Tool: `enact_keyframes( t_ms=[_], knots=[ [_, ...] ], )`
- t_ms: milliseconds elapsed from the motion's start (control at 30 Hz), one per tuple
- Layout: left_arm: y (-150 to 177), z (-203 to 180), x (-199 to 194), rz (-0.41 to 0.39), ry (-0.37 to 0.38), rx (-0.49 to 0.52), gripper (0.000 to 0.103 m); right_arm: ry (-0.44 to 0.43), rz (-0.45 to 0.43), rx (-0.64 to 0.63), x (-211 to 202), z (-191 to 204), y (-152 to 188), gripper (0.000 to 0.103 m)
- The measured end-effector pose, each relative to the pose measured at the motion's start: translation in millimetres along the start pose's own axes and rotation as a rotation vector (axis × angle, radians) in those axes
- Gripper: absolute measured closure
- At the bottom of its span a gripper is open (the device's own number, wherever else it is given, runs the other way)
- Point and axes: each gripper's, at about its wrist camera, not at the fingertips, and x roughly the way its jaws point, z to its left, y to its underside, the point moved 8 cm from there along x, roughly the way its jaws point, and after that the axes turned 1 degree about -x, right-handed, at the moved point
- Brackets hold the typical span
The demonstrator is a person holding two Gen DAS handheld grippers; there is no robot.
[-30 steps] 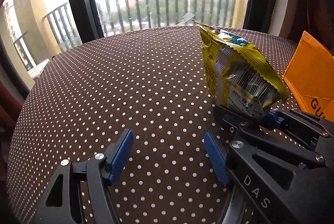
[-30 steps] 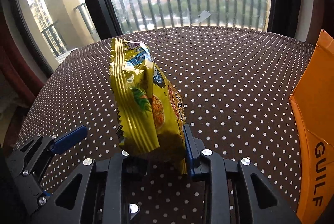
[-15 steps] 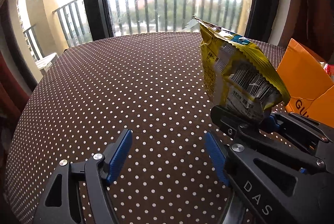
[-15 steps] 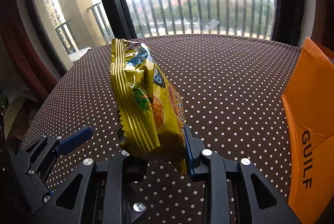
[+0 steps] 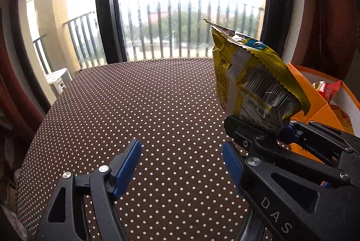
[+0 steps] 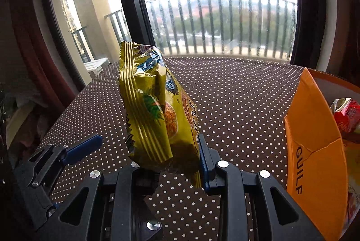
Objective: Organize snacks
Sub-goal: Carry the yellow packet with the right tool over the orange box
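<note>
A yellow snack packet stands upright in my right gripper, which is shut on its lower end above the table. The left wrist view shows the same packet from its barcode side, with the right gripper beneath it. My left gripper hangs just left of it with its jaws opening and nothing between the blue pads. One of its fingers shows at the left of the right wrist view. An orange box marked GUILF stands at the right, with a red packet inside.
A round table with a brown, white-dotted cloth lies below both grippers. Behind it is a large window with a black frame and a balcony railing. The orange box sits at the table's right edge, and dark curtains flank the window.
Both grippers have risen from the table, the right one carrying the yellow packet. The inside of the orange box has come into view. The left jaws stand slightly wider.
</note>
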Motion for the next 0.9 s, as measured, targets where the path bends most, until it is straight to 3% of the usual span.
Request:
enact_keyframes(
  t_ms=[500, 900],
  knots=[
    [-22, -47, -65, -0.145, 0.033, 0.024, 0.024, 0.061, -0.139, -0.02, -62, -15, -10, 0.072],
    [-29, -106, -88, -0.217, 0.075, 0.078, 0.021, 0.135, -0.224, 0.022, -105, -65, -8, 0.072]
  ],
)
